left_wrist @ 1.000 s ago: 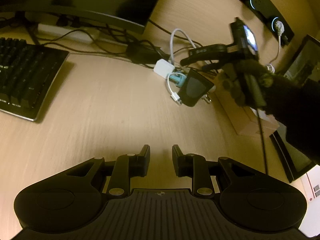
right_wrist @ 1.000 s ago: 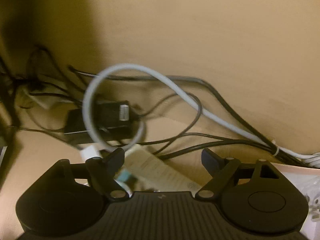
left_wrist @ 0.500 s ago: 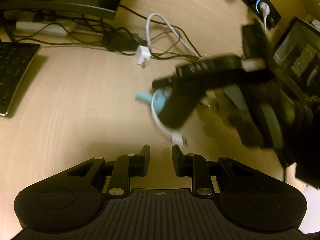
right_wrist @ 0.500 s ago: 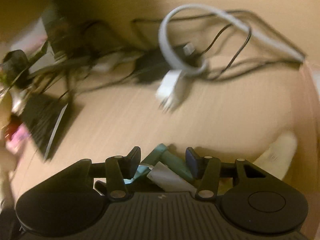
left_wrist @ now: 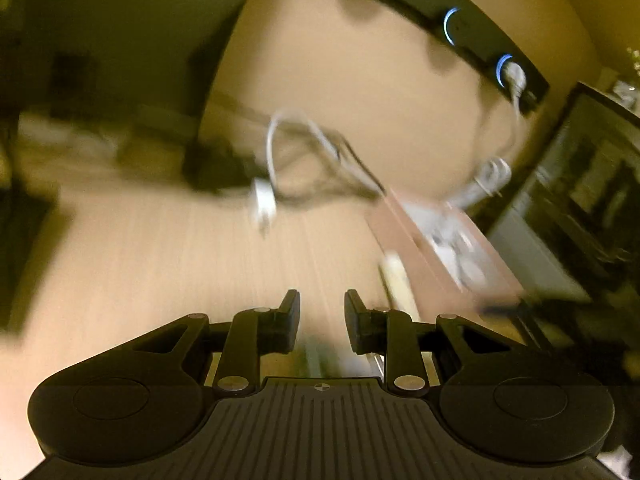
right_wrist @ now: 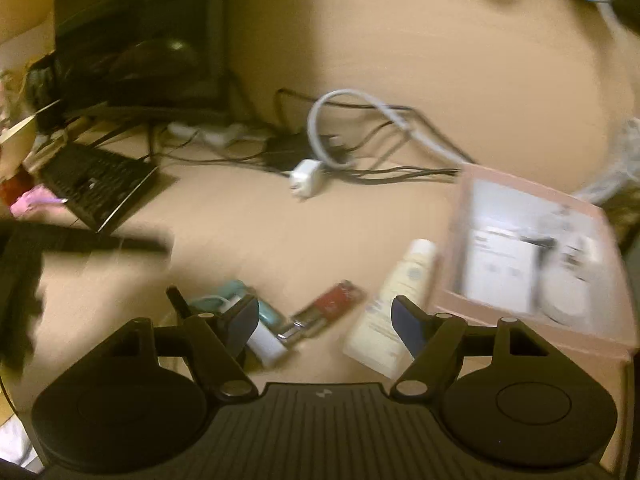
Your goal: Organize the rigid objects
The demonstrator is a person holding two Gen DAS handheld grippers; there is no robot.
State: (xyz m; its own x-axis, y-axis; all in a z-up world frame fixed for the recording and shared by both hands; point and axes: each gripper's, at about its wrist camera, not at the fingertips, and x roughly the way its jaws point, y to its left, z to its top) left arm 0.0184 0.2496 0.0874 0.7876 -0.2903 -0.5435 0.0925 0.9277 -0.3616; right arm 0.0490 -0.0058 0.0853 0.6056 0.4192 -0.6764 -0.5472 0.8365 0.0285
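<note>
My right gripper [right_wrist: 324, 316] hovers above the wooden desk [right_wrist: 248, 232], its jaws wide and opening, pressing on nothing. Below it lie a teal item with a white plug [right_wrist: 264, 322] and a red and silver stick [right_wrist: 332, 306]. A white tube [right_wrist: 396, 304] lies by the right finger, against a pink box [right_wrist: 520, 264]. My left gripper [left_wrist: 322, 308] keeps a narrow gap with nothing in it. The white tube [left_wrist: 396, 276] and pink box [left_wrist: 432, 240] show blurred ahead of it to the right.
A white charger [right_wrist: 306, 174] with a looped grey cable lies among black cables at the back. A keyboard [right_wrist: 96, 188] and a monitor stand at the left. A dark blurred shape [right_wrist: 80, 242] juts in from the left edge. A black power strip [left_wrist: 452, 24] with blue rings runs along the wall.
The right gripper closed on the teal item by the cables, carried it toward the near side and let go; it now lies on the desk. The left view swung right and the right gripper left it.
</note>
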